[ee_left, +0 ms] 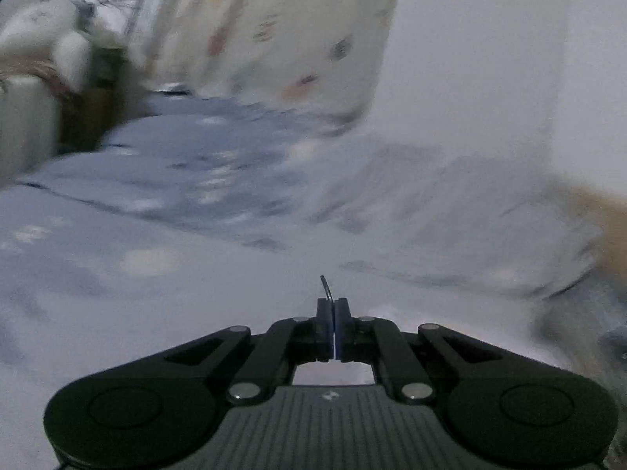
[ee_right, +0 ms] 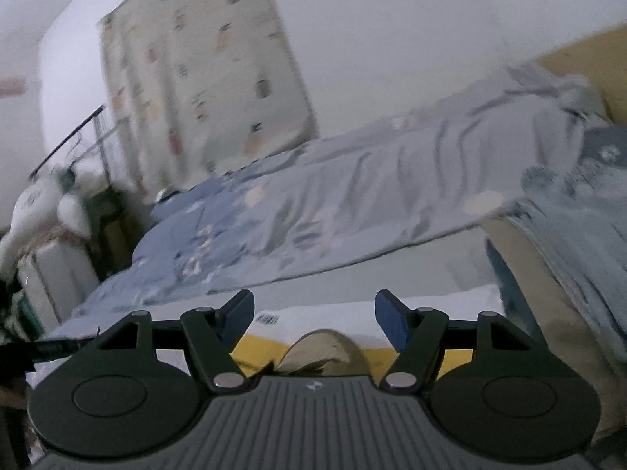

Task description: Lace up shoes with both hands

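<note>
Right, status per view:
left gripper: jaws pressed together, clamped on a thin dark lace end; the stiff tip pokes up and forward out of the pads, slightly curved.
left pads: blue faces, only a slit of light between them.
left view background: heavily motion-blurred; blue-grey patterned bedding and a pale hanging curtain with blotchy coloured spots. Shoe not visible in this view.
right gripper: jaws wide apart, nothing between them.
right fingertips: flat blue pads, rectangular, on black linkage arms with silver pivot pins.
shoe: directly below and between the open jaws, mostly hidden by the gripper body; only a rounded beige-grey hump shows, soft matte look, dark bits at its near edge. Cannot tell which part of the shoe that is.
under the shoe: yellow flat surface, with a white sheet or package carrying a barcode label just beyond it. Cannot tell whether it is a box or only a flat panel.
bed: rumpled blue quilt, soft folds, pale round motifs; a folded layer hangs over the right side.
far left, right view: white plush-looking shape on a pale box-like unit, blurred.
gripper bodies: ribbed grey housing, black round hubs each side.
</note>
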`<state>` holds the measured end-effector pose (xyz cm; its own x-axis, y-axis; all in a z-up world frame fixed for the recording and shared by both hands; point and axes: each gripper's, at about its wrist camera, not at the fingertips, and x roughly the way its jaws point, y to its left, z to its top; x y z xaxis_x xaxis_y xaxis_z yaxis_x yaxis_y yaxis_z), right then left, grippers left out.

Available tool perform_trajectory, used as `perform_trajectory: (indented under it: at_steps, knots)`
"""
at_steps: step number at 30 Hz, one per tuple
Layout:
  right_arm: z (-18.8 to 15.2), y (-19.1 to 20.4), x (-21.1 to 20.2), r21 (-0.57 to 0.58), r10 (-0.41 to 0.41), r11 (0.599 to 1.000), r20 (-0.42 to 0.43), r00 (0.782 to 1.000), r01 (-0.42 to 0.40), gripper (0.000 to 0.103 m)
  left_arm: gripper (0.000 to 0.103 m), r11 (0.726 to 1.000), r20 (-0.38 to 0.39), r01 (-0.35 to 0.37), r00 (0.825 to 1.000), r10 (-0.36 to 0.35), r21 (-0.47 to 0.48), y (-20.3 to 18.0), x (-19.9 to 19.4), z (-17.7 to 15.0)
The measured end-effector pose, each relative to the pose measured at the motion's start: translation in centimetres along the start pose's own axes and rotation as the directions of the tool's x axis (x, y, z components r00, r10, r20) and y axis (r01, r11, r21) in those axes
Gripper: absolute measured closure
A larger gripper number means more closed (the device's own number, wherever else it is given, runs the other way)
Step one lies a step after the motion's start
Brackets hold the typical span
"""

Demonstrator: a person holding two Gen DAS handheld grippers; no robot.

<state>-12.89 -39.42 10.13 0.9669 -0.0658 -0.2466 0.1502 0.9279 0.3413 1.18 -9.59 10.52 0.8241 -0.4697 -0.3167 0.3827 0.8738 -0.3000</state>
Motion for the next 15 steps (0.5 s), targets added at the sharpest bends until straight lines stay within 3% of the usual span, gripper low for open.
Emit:
perform_trajectory:
  at_steps: [2,5,6,9,13,15]
  knots:
    - [0.4,-1.4,0.3,0.075,0.009,0.997,-0.004,1.000,-0.009,0.033,0.102,0.992,0.036,0.119,0.992,-0.117,-0.050,-3.0,0.0,0.1]
    - [0.8,-3.6,0.5,0.192,0.007,0.981,0.018,1.000,-0.010,0.033,0.102,0.958,0.070,0.271,0.962,-0.265,-0.091,-6.5,0.3,-0.4]
    - [0.9,-4.4,0.5,0.228,0.009,0.973,0.024,1.000,-0.014,0.033,0.102,0.952,0.058,0.305,0.951,-0.304,-0.019,-7.7,0.3,-1.2]
    - [1.1,-6.5,0.8,0.329,0.035,0.943,0.026,0.999,-0.042,0.033,0.102,0.921,-0.002,0.329,0.942,-0.336,0.209,-10.0,0.3,-4.0]
    - [1.0,-8.4,0.9,0.411,0.102,0.905,0.035,0.994,-0.107,0.033,0.102,0.858,-0.059,0.333,0.939,-0.338,0.390,-11.8,1.1,-6.5]
    - [0.9,-8.9,1.2,0.435,0.146,0.888,0.040,0.988,-0.149,0.033,0.102,0.843,-0.062,0.344,0.934,-0.351,0.413,-12.2,1.2,-6.8]
